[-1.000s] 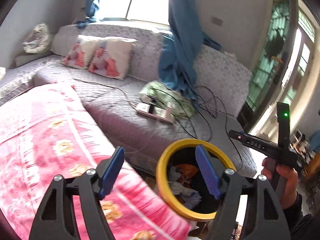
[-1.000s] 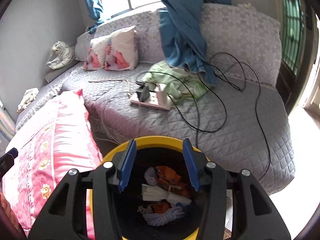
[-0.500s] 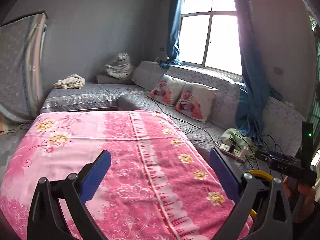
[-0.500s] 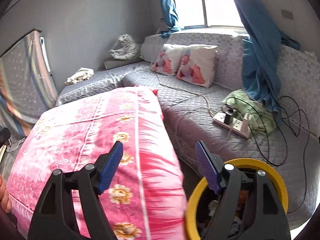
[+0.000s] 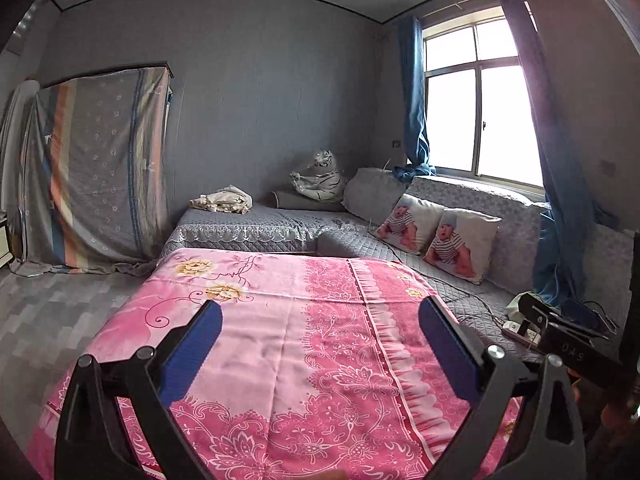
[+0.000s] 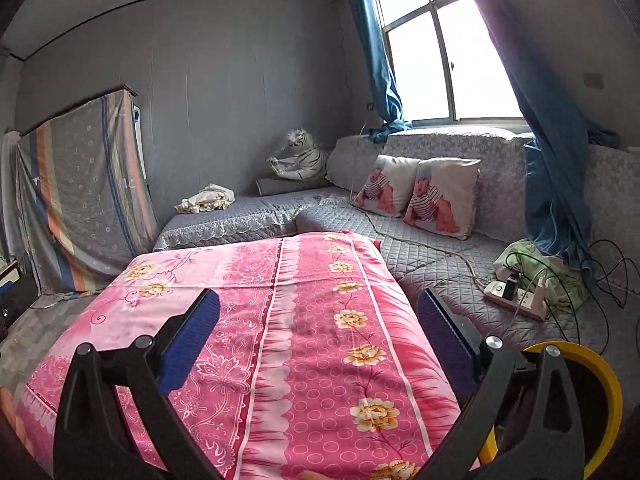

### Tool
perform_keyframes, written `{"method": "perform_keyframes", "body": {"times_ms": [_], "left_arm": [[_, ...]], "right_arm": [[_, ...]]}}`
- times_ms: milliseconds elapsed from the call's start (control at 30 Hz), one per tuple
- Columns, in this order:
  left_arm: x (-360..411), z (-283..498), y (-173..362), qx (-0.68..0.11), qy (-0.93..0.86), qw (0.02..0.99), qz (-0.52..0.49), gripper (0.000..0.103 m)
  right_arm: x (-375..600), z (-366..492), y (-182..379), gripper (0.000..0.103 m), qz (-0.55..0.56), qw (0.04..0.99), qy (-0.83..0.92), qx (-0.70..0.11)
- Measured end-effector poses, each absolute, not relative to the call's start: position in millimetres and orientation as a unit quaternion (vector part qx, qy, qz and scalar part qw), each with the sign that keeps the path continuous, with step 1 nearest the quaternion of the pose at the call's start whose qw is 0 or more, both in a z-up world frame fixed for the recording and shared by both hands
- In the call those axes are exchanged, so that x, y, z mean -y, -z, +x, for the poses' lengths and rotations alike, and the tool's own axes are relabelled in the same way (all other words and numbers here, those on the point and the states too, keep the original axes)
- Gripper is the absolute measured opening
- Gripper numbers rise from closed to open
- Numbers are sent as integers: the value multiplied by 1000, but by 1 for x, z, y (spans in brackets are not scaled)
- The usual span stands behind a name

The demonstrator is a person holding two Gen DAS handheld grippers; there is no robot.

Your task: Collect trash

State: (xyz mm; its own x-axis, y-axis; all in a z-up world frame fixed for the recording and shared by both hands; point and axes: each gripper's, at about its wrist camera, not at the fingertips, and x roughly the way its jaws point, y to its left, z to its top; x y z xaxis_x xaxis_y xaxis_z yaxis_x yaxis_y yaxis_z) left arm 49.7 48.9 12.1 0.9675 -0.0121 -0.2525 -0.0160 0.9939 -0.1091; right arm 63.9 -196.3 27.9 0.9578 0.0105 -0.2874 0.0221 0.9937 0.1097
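Observation:
My left gripper [image 5: 320, 344] is open and empty, held over the table with the pink flowered cloth [image 5: 280, 344]. My right gripper [image 6: 318, 340] is open and empty too, over the same pink cloth [image 6: 304, 320]. The yellow-rimmed trash bin [image 6: 600, 392] sits at the lower right of the right wrist view, partly hidden behind the right finger. The bin does not show in the left wrist view. No loose trash shows on the cloth.
A grey quilted corner sofa [image 6: 440, 248] runs behind the table, with two baby-print pillows [image 6: 416, 196], a toy tiger [image 6: 296, 156], a crumpled cloth [image 6: 208, 198], a power strip with cables [image 6: 516, 296] and a green cloth [image 6: 536, 264]. The other handheld gripper [image 5: 568, 344] is at right.
Both grippers have swung up and left, away from the bin, to face the pink table and room. Both jaws have opened wider. The bin left the left wrist view.

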Motion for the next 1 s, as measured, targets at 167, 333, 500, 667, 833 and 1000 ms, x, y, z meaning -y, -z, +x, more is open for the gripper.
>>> {"method": "perform_keyframes", "body": {"times_ms": [167,333,500,667,833,1000], "left_arm": [[-47,43,-20,-124,-17,990,-64,95],[-45,41,-22,-131,-27,988,-73,95],[-39,35,-17,-133,-36,988,-69,95],[-33,28,-14,-125,-37,989,-66,95],[-27,25,-13,-122,-35,990,-60,95],[-25,25,-13,-120,-31,991,-58,95]], "right_arm": [[189,45,-45,95,38,993,29,-109],[192,32,-51,95,48,993,37,-96],[193,24,-45,95,55,992,43,-103],[194,21,-38,95,55,991,54,-106],[197,23,-33,95,61,990,60,-109],[200,26,-29,95,63,989,62,-117]]}}
